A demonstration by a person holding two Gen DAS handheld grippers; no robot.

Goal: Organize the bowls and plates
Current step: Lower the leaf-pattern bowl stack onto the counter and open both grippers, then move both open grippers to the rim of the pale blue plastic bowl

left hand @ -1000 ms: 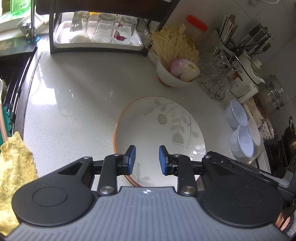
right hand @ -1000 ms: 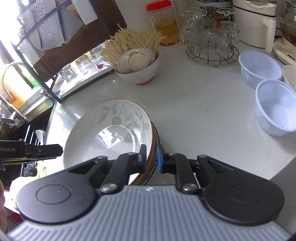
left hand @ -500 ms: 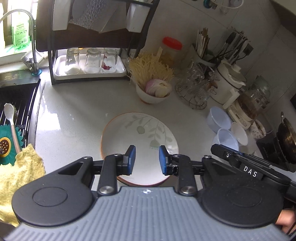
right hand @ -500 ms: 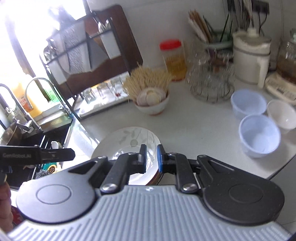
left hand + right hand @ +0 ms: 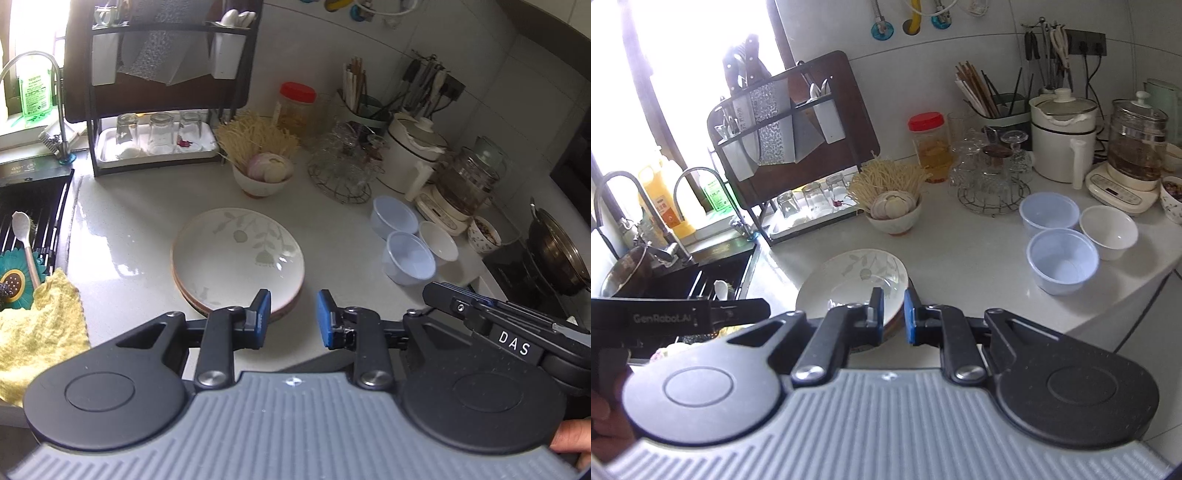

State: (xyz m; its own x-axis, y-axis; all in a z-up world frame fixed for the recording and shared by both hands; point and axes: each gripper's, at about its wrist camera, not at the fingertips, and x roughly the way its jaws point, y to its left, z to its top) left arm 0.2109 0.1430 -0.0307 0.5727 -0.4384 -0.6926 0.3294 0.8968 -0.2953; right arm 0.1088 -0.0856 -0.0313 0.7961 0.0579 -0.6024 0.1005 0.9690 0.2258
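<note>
Plates stacked at frame centre; both grippers raised, empty.

Left gripper (image 5: 291, 319) jaws spread; right gripper (image 5: 894, 316) jaws narrowly parted, pinching nothing. Stacked plates (image 5: 238, 260) sat mid-desk (image 5: 122, 206), plastic bowls (image 5: 1062, 264) right of centre. Judged risk: glossy rims slipping, crowded glassware knocked.

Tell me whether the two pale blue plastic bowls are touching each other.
Cannot tell. In the right wrist view the near blue bowl overlaps the far blue bowl, with no gap visible; the left wrist view also shows their rims meeting without settling contact.
</note>
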